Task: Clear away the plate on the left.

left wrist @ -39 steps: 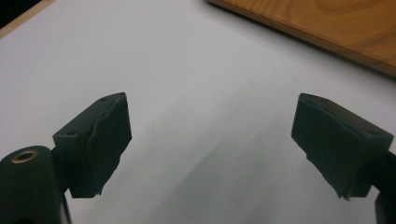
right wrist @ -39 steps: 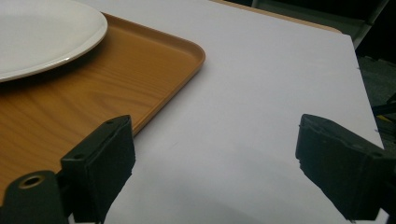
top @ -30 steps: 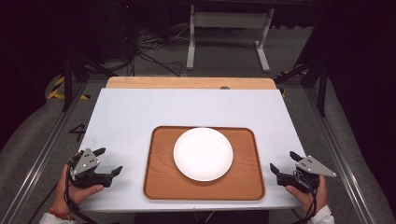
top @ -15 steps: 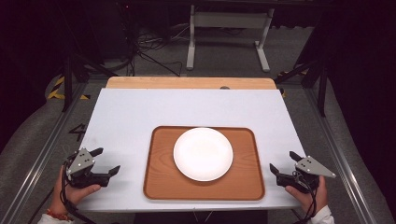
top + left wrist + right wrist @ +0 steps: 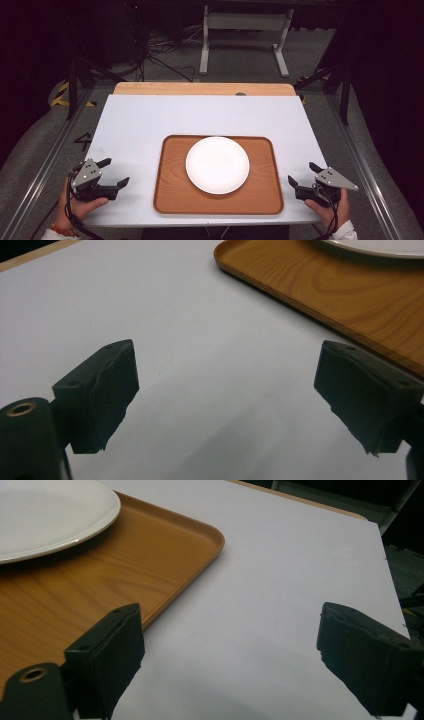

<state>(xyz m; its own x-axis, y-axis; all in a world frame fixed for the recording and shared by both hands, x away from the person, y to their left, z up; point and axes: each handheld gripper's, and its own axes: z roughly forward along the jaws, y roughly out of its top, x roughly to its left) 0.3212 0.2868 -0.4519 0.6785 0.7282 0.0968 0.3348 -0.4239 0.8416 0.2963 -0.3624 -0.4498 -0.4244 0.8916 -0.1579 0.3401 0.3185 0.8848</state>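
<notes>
Through the left gripper view I saw my left gripper [image 5: 227, 405] with its two black jaws spread wide, nothing between them but bare white table [image 5: 165, 330]. The jaw pads looked worn, with ragged lower edges. The wooden tray [image 5: 325, 285] lay ahead toward the upper right, its rounded corner resting on the table and its raised rim running down toward the right-hand jaw. On the tray, at the top edge, sat the rim of a white plate [image 5: 380, 246].

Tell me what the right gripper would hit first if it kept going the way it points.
Probably the near right edge of the wooden tray; the right gripper is open and angled toward it.
</notes>
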